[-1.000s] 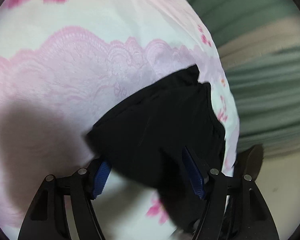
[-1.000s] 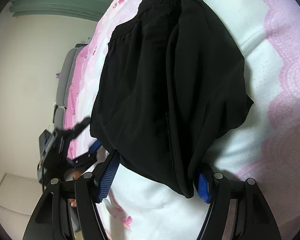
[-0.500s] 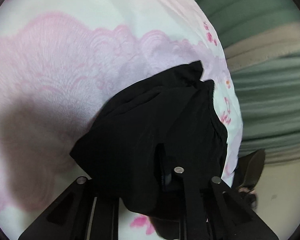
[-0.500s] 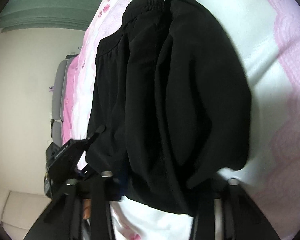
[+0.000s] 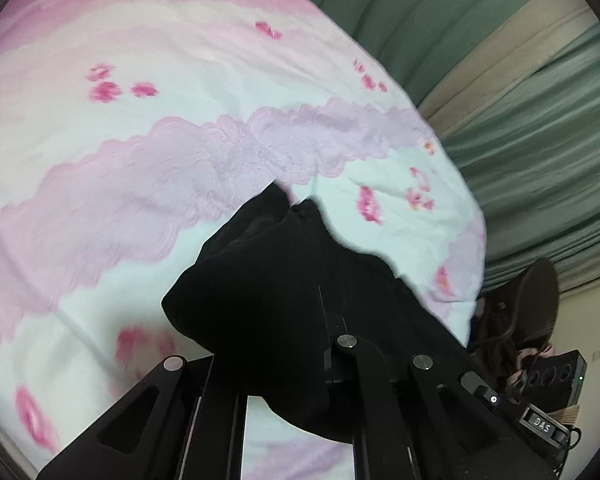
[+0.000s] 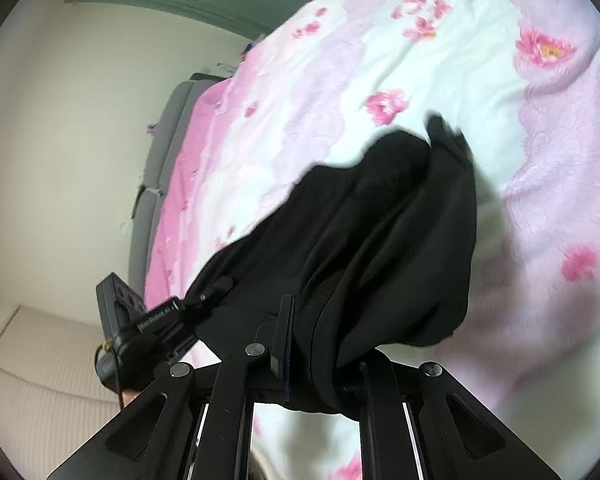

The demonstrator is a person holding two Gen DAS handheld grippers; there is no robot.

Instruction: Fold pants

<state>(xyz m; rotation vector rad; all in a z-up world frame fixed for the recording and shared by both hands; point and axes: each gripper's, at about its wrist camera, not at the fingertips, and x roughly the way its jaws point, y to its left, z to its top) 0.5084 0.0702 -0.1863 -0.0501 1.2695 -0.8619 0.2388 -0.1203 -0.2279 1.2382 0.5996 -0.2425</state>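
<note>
The black pants (image 5: 284, 280) hang bunched above a white and pink floral bedspread (image 5: 140, 128). My left gripper (image 5: 300, 344) is shut on one edge of the pants, the cloth draping over its fingers. My right gripper (image 6: 312, 344) is shut on the other edge of the pants (image 6: 380, 240), which hang in folds off the bed (image 6: 440, 60). The left gripper also shows in the right wrist view (image 6: 148, 320) at the lower left, holding the same cloth. The fingertips of both grippers are hidden by fabric.
Green curtains (image 5: 520, 120) hang beyond the bed's far edge. A dark shoe (image 5: 536, 308) and a black device (image 5: 556, 372) lie on the floor at the right. A grey headboard (image 6: 160, 168) and a cream wall (image 6: 60, 120) stand left of the bed.
Both grippers closed on the pants and lifted them up off the bedspread. The cameras pulled back, so more of the bed and room shows.
</note>
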